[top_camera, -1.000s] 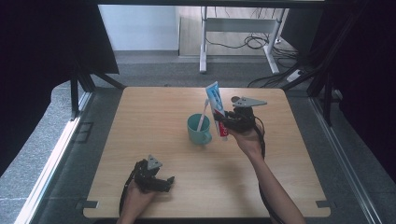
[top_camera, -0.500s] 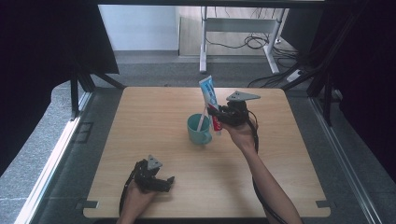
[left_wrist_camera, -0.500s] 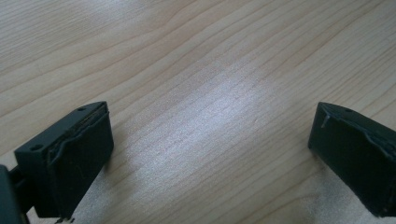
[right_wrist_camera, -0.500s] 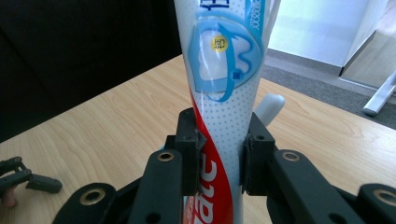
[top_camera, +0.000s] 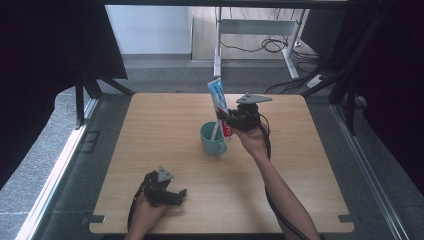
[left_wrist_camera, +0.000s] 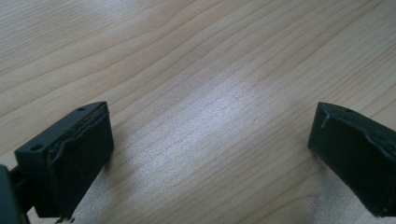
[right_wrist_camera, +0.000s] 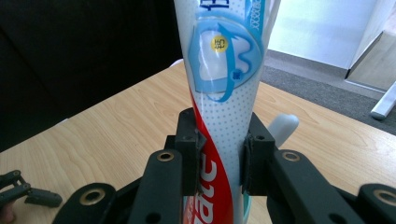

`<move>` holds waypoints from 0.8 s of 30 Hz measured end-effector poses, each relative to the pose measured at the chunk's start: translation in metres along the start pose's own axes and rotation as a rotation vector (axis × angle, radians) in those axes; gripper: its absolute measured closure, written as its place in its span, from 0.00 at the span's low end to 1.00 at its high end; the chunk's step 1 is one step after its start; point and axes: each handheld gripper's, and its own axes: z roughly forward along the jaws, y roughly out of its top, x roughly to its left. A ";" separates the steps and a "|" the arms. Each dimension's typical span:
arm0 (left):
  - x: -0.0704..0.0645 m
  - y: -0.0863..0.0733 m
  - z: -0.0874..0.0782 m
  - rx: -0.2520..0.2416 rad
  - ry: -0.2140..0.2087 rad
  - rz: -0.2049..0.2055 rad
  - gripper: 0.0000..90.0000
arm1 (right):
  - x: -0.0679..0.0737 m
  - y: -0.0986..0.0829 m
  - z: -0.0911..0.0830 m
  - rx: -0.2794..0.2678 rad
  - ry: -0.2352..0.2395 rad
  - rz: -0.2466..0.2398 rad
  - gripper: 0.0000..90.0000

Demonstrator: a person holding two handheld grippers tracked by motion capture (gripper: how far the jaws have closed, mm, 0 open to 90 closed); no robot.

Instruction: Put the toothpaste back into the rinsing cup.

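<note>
A: High view, starting at the left: what is the left tool [top_camera: 181, 194] doing?

B: It is lying low on the wooden surface [top_camera: 150, 130] near the front edge, its jaws standing wide apart and gripping nothing.

A: And moving right?

B: A teal cup [top_camera: 212, 140] is standing mid-surface with a white stick leaning in it. The right tool [top_camera: 223, 119] is clenching a toothpaste tube [top_camera: 218, 100] upright, just beside and above the cup's rim.

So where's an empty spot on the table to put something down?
The far left corner of the table is bare, and so is the right side past the arm. It is crowded in the middle, where the right claw holds the toothpaste over the cup.
</note>
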 end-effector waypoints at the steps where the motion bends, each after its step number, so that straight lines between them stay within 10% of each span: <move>1: 0.000 0.000 0.000 0.000 0.000 0.000 0.00 | 0.000 0.001 0.001 -0.003 -0.001 0.002 0.81; 24: 0.000 0.000 0.000 0.001 0.000 -0.003 0.00 | 0.006 0.013 0.024 -0.033 0.003 -0.012 0.81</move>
